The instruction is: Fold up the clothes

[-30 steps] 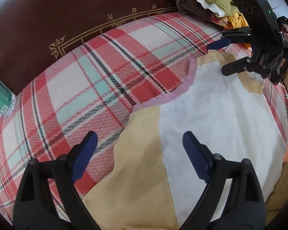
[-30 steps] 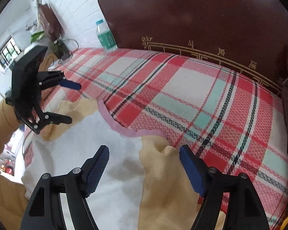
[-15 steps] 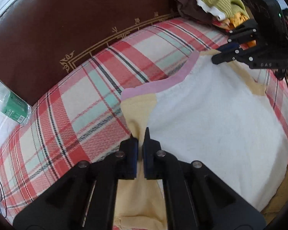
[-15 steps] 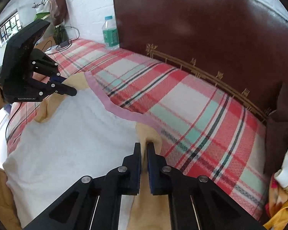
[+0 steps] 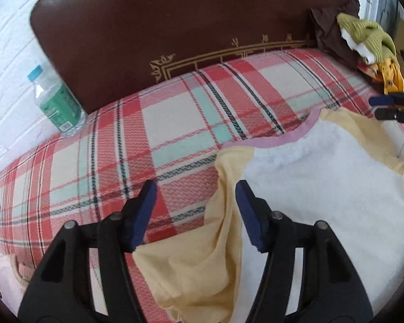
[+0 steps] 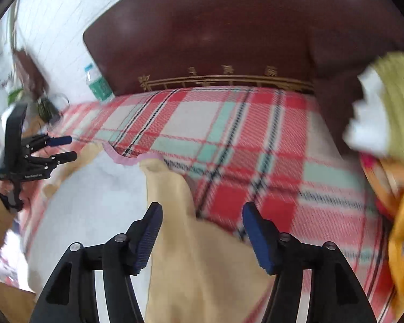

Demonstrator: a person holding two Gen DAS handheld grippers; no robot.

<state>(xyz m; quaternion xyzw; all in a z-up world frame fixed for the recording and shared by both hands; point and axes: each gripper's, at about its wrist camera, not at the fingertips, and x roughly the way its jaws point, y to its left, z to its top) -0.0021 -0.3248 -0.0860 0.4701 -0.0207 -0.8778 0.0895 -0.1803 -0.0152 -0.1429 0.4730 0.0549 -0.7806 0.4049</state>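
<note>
— White-painted brick wall [image 5: 10,40] behind, dark brown padded headboard [image 5: 175,27] with gold trim along its lower edge, and a bed [image 5: 175,123] under a red, cream and mint plaid cover. What lies on it?

— A white shirt [image 5: 323,183] with pale yellow sleeves and a pink neckline, spread flat toward the bed's near edge, collar facing the headboard. One yellow sleeve [image 5: 202,255] is rumpled and bunched.

— And the grippers?

— Left gripper [image 5: 195,215]: its jaws are opening, blue pads apart, the bunched sleeve lying loose between them, not pinched. Right gripper [image 6: 200,234]: also opening, pads apart over the other yellow sleeve [image 6: 202,269], which lies slack below.

— Anything else around?

— A clear water bottle [image 5: 56,102] with a green label stands at the headboard's left end, by the wall. A heap of clothes [image 5: 363,43], brown, olive-green, white and orange, sits at the bed's far right corner. The right-wrist view is blurred; cables and a plant show faintly beyond the bed's left side.
</note>
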